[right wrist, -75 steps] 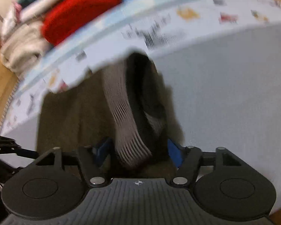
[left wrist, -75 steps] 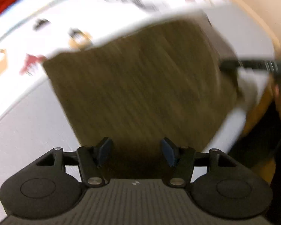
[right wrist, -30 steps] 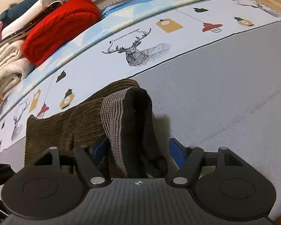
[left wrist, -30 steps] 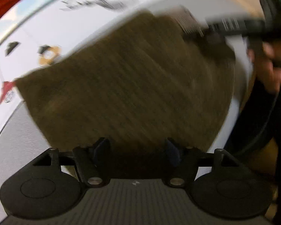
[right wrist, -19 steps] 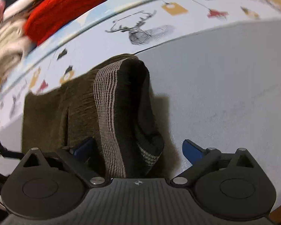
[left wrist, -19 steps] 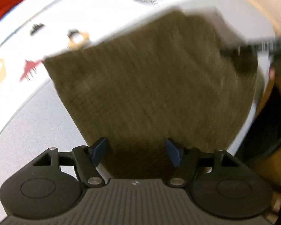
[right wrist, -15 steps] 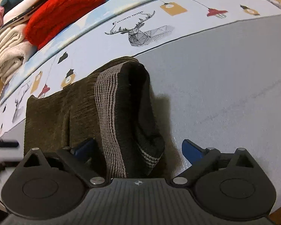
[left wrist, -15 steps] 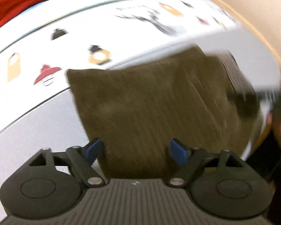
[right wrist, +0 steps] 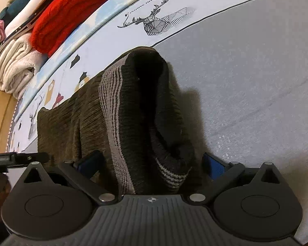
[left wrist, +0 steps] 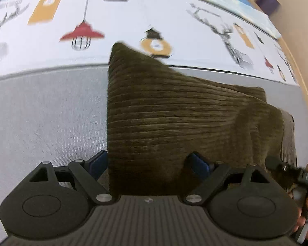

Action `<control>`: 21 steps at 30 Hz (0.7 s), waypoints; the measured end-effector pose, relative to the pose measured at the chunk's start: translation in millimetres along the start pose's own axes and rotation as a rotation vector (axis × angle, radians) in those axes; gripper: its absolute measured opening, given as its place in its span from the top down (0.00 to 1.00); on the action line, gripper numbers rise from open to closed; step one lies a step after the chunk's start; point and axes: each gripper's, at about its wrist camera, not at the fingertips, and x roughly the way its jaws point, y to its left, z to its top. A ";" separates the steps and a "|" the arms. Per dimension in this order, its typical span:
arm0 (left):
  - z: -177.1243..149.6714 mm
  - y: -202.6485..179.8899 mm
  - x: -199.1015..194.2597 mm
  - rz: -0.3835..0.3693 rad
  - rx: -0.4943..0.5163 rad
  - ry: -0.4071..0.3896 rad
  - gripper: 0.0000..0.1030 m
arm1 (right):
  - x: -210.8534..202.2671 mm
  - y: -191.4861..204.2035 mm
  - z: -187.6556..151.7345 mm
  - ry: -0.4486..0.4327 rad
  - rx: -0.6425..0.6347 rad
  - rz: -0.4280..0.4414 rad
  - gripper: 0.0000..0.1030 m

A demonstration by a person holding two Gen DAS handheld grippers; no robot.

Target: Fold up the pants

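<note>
Olive-brown ribbed corduroy pants (left wrist: 174, 119) lie folded on the grey bed cover with a white printed band of lamps and deer (left wrist: 51, 112). They fill the gap between the jaws of the left gripper (left wrist: 148, 163), whose blue-padded fingers (left wrist: 97, 161) stand wide apart on either side of the cloth's near edge, not pressing it; the far corner of the fabric rises to a point ahead of the jaws. The right gripper (right wrist: 152, 163) has its jaws spread wide too, with the dark striped knit waistband (right wrist: 145, 112) bunched upright between them, its opening gaping ahead. Beyond the right jaws and to their left sits a stack of folded clothes: a red knit sweater (right wrist: 67, 14), cream fleece (right wrist: 16, 65) and darker pieces, partly cut off by the frame edge. The near part of the pants is hidden under both gripper bodies, and the left view is somewhat blurred toward its right edge.
</note>
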 end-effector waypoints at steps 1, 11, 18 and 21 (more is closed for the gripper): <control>1.3 1.5 3.4 -0.016 -0.014 0.003 0.12 | 0.3 -0.2 -0.2 -0.002 0.000 0.003 0.01; 7.4 6.4 9.8 -0.060 0.014 -0.038 0.46 | -5.6 15.1 -4.1 -0.086 -0.080 0.000 0.30; 14.9 16.8 -30.8 -0.029 0.067 -0.171 0.75 | -8.3 38.5 0.2 -0.181 -0.102 0.011 0.48; 18.1 32.8 -48.9 0.034 0.068 -0.233 0.78 | -0.9 61.2 3.0 -0.185 -0.133 0.032 0.50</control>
